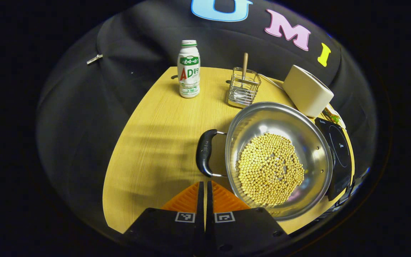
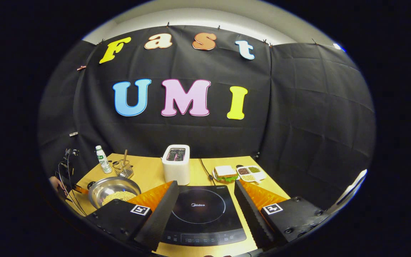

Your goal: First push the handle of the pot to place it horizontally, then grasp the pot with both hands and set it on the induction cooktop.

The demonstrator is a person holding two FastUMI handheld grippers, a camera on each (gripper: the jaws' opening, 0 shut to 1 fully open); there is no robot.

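Observation:
A steel pot (image 1: 280, 121) with several yellow beans (image 1: 270, 168) inside stands on the wooden table. Its black handle (image 1: 205, 152) points toward the table's left side. My left gripper (image 1: 204, 185) is shut, empty, its tips just short of the handle's near end. The black induction cooktop (image 1: 337, 150) lies right beside the pot. In the right gripper view the cooktop (image 2: 200, 210) lies straight ahead between the open fingers of my right gripper (image 2: 205, 185), and the pot (image 2: 112, 191) sits to the left with the left gripper (image 2: 79, 189) and a hand beside it.
A white drink bottle (image 1: 189, 69) and a wire rack (image 1: 243, 91) with a wooden utensil stand behind the pot. A white toaster (image 2: 176, 164) stands behind the cooktop, with a sandwich plate (image 2: 225, 174) and a divided dish (image 2: 251, 172) to its right.

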